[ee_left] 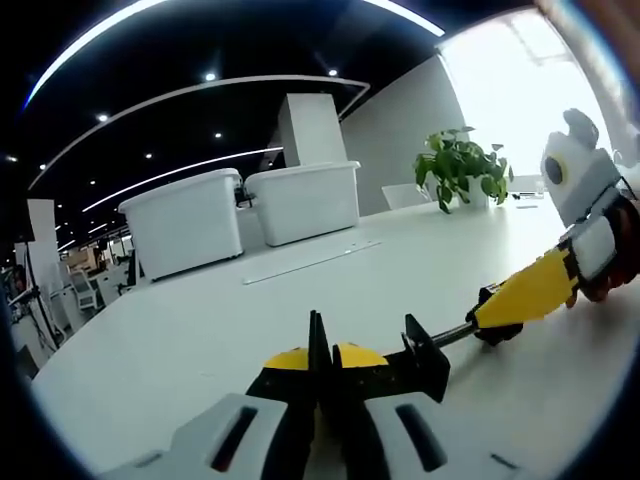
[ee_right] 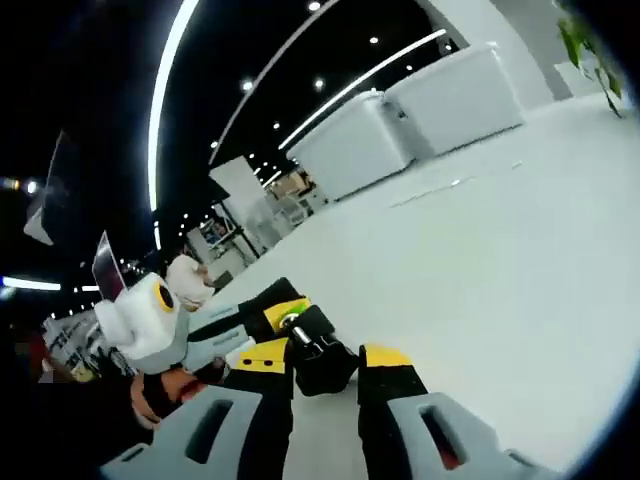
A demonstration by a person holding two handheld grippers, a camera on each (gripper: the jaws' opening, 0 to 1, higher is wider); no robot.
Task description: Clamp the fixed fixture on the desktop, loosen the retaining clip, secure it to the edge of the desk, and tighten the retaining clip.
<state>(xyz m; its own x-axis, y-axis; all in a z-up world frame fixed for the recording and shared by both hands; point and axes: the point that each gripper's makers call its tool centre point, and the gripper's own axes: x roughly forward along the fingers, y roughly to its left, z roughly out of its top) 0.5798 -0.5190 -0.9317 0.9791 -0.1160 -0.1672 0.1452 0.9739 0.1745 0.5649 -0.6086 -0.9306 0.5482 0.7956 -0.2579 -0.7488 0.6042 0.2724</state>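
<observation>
A screw clamp lies low over the white desktop (ee_left: 200, 330). In the left gripper view its black jaw (ee_left: 426, 356) and metal rod lead right to a yellow handle (ee_left: 525, 292). My left gripper (ee_left: 320, 355) is shut on the clamp's thin black frame. My right gripper (ee_left: 590, 250) comes in from the right and is shut on the yellow handle. In the right gripper view my right gripper (ee_right: 325, 362) closes around the handle's black end (ee_right: 318, 360). The left gripper (ee_right: 250, 325) sits just beyond it at the left, held by a hand.
Two large white bins (ee_left: 300, 200) stand at the back of the desktop, with a potted plant (ee_left: 460, 165) to their right. A long pale strip (ee_left: 310, 262) lies on the table in front of the bins. An open office with chairs lies far left.
</observation>
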